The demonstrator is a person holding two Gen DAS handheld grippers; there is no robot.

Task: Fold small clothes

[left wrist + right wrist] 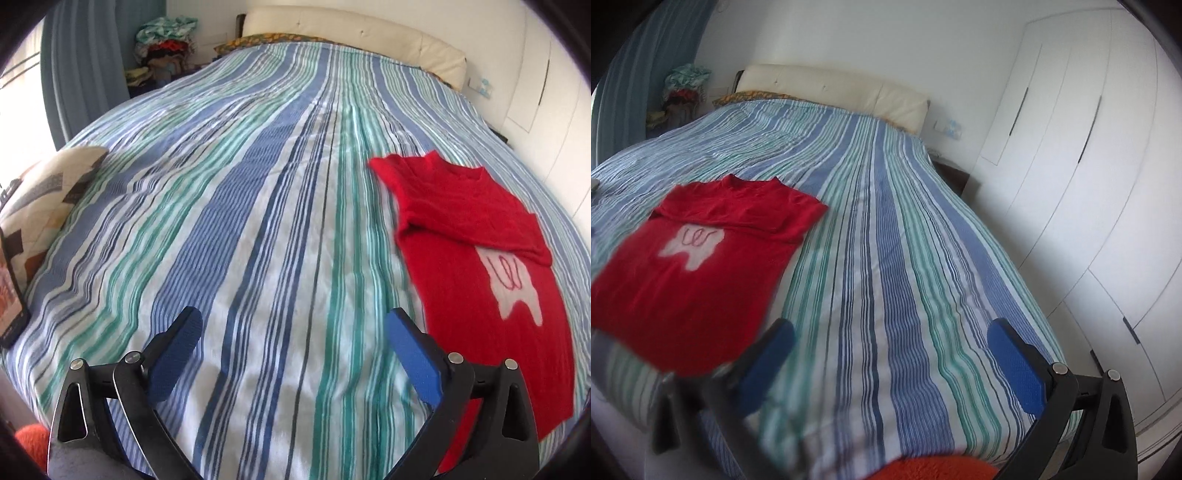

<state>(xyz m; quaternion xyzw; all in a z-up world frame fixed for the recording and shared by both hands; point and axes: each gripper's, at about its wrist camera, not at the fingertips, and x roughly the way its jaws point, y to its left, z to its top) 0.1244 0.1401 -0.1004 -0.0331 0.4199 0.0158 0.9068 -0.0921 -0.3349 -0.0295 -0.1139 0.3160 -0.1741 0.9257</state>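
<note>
While both of your tools hang above the bed (258, 221), neither one is gripping anything. Your left tool (293, 325) has its two blue pads (173, 354) spread wide, with only striped bedspread showing between them. Your right tool (892, 336) is likewise spread wide, blue pads (1015, 369) far apart, and nothing lies between them but bedspread.

The red shirt (480, 258) lies flat on the bedspread, clear of both tools. Seen from your left tool it sits to the right, its near edge running just beside the right-hand finger; from your right tool it sits to the left, its near hem close to the left-hand finger, though blur there prevents saying whether cloth and finger touch. The upper part of the shirt is folded down over the body, collar toward the headboard (351, 33), and the fold partly covers a white tooth-shaped print (692, 245) with a red scribble on it.

A patterned cushion (48, 199) rests at the bed's left edge in the left view, with a dark flat object below it that cannot be identified. A heap of clothes (166, 40) stands beyond the bed's far left corner beside a blue curtain (74, 74). White wardrobe doors (1089, 166) line the right side of the room. An orange fuzzy item (934, 467) shows at the bottom edge of the right view.
</note>
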